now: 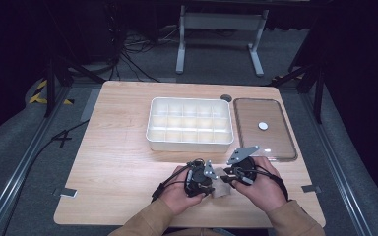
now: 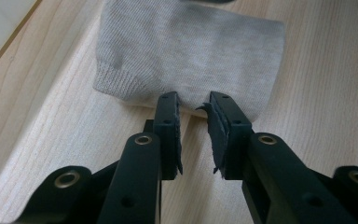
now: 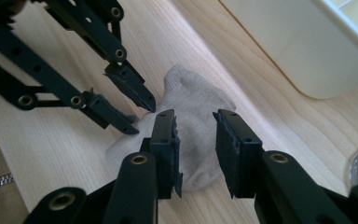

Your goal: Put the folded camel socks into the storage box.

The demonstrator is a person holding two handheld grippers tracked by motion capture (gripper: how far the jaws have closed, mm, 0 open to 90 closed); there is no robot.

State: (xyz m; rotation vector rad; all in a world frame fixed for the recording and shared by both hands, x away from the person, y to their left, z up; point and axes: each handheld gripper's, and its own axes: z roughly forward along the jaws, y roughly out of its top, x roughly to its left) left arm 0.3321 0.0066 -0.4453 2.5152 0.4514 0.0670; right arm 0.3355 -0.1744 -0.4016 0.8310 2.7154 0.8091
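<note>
both tongs (image 2: pixel 193 103) (image 3: pixel 193 122) hover parted over the grey sock (image 2: pixel 191 51) on the table (image 2: pixel 51 140).

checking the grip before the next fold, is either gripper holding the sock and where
Neither holds it. The left gripper stands open at the grey sock's near edge, and the right gripper is open above it.

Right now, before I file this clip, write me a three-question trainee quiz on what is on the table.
1. True or false: the grey sock lies inside the white tray.
2. Which item lies to the right of the tray? A a clear lid B a mug C a book
3. Fill in: in their own views, the left gripper and right gripper each have ___ jaws, not clamped on the sock.

Key: 1 false, it lies on the table; 2 A; 3 open.
</note>
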